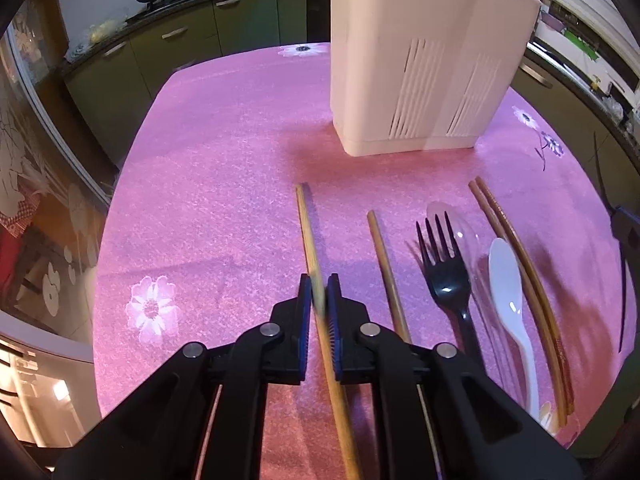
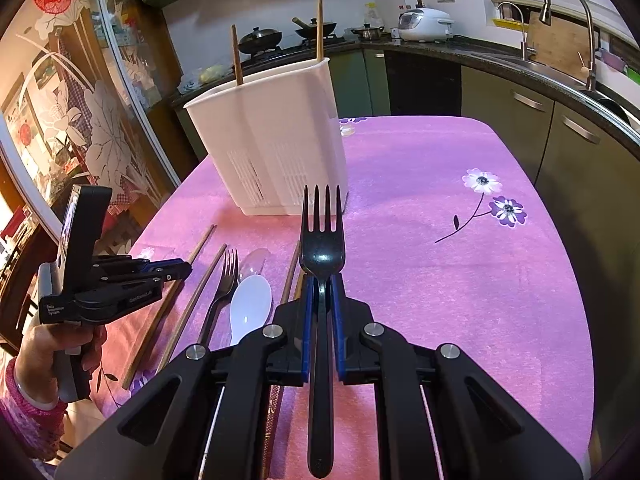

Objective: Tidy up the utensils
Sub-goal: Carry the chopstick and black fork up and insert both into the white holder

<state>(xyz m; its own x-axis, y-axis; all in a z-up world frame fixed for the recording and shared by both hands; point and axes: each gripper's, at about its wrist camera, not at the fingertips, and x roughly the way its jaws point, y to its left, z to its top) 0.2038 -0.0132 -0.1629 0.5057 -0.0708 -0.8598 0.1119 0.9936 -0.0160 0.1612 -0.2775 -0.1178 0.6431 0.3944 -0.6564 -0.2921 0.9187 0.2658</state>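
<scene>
Two tongs clamped: left (image 1: 319, 294) on slim wooden chopstick (image 1: 310, 236), right (image 2: 322, 294) on glossy black fork (image 2: 322, 240).

I look across a pink flowered tablecloth (image 2: 460, 240) at green cabinets (image 2: 500, 100) under a dark counter (image 2: 460, 50), with woks (image 2: 260, 36) on the stove, a rice cooker (image 2: 426, 24), a sink tap (image 2: 568, 12) and a flower-patterned glass door (image 2: 100, 120)

Pink flowered cloth (image 2: 460, 280) over the worktop; woks (image 2: 260, 36) on the stove behind; white rice cooker (image 2: 424, 24) on the counter; curved tap (image 2: 568, 4) above the sink; green cabinets (image 1: 176, 44) along the wall
</scene>
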